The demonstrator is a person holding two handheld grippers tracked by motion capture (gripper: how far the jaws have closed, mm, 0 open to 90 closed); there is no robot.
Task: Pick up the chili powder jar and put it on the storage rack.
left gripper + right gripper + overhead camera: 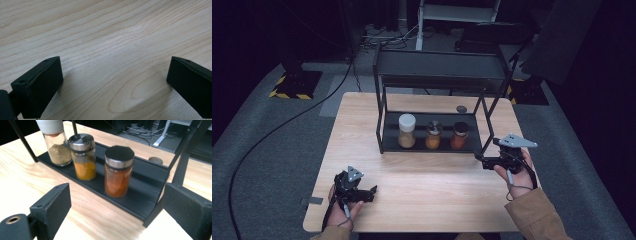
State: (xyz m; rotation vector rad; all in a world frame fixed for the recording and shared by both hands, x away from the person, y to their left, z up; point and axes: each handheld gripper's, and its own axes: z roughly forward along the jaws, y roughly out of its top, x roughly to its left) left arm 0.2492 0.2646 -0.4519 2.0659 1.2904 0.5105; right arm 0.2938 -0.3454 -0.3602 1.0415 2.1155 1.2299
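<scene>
1. the right hand-held gripper (480,159) is held just above the counter (422,195), close to the front right corner of a black two-tier rack (439,70); its jaws are seen spread wide apart with nothing between them.
2. in the right gripper view, the red spice jar (118,171) with a black faceted lid is seen straight ahead of that hand-held gripper (115,207), nearest to it of the three jars, upright on the rack's lower tray (147,185) and not touched by either jaw.
3. beyond the red spice jar and to the left from that gripper's view, the yellow spice jar (83,157) with a metal lid is seen, just beside it but apart from it.
4. farther still on the same line, the white-capped jar (55,141) of brownish powder is seen, standing close against the yellow one on the same tray.
5. a slanted rack post (183,147) is seen just ahead of the right-hand jaw in that view, and a small round grey disc (155,160) lies on the counter behind the tray.
6. the left hand-held gripper (373,192) is held low at the near left part of the counter, well apart from the rack and the jars.
7. in the left gripper view, its jaws are seen wide apart over bare wood grain (107,50), with nothing held between them.
8. in the high view, a tan sleeve (537,212) is seen behind the right hand-held gripper, and a cable trails from each gripper.
</scene>
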